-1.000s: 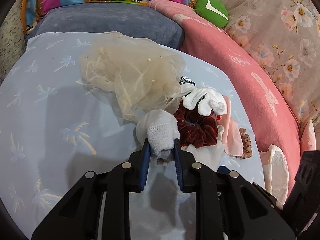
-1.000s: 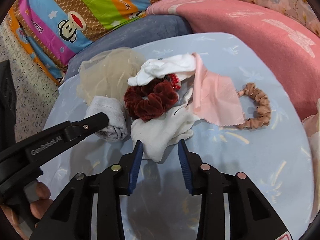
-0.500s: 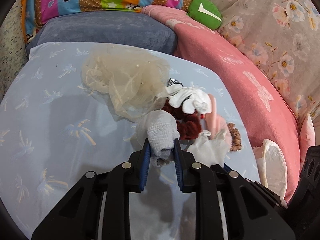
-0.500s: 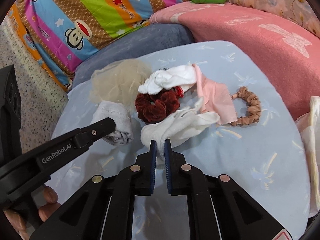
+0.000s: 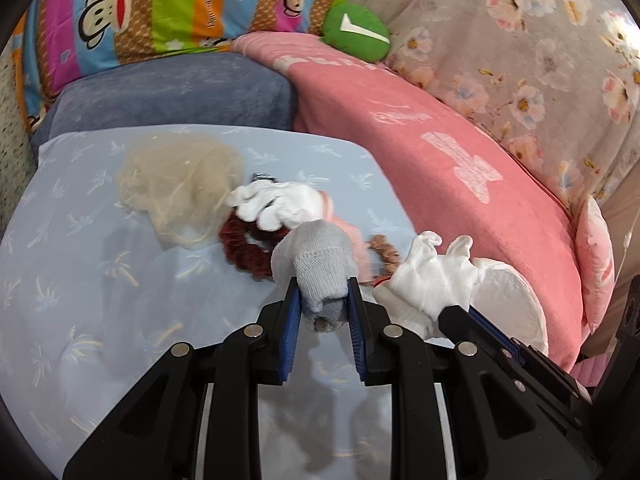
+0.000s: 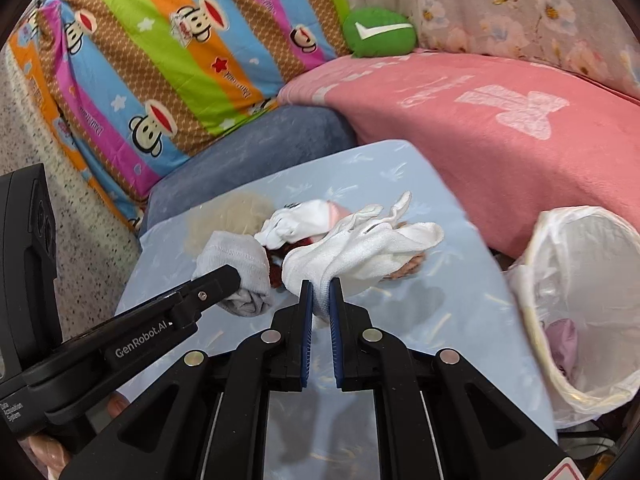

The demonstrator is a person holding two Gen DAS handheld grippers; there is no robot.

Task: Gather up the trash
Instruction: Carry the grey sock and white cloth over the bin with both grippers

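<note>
Between the left gripper's (image 5: 322,304) blue pads sits a rolled grey sock (image 5: 316,268), pinched at its lower end and carried clear of the pale blue sheet (image 5: 100,320). Just beside it, the right gripper (image 6: 320,300) has its jaws pressed nearly together on a limp white cloth (image 6: 360,252), which hangs forward from the pads (they have just been closing, with the cloth between them). Both pieces look lifted off the pile, so the step in hand seems to be the carry: two items picked, neither yet dropped.

Beyond them the rest of the pile lies on the sheet: a dark red scrunchie (image 5: 244,248), a white glove (image 5: 276,202) draped over it, a tan scrunchie (image 5: 386,252) partly hidden, and a heap of beige netting (image 5: 180,188) further back. Off to the right, at the edge of the sheet and against the pink blanket (image 6: 500,120), stands a bin lined with a white bag (image 6: 580,300), its mouth open.

Next, I judge, both grippers must swing right over that mouth and spread their jaws, with the dangling cloth kept clear of the rim.
</note>
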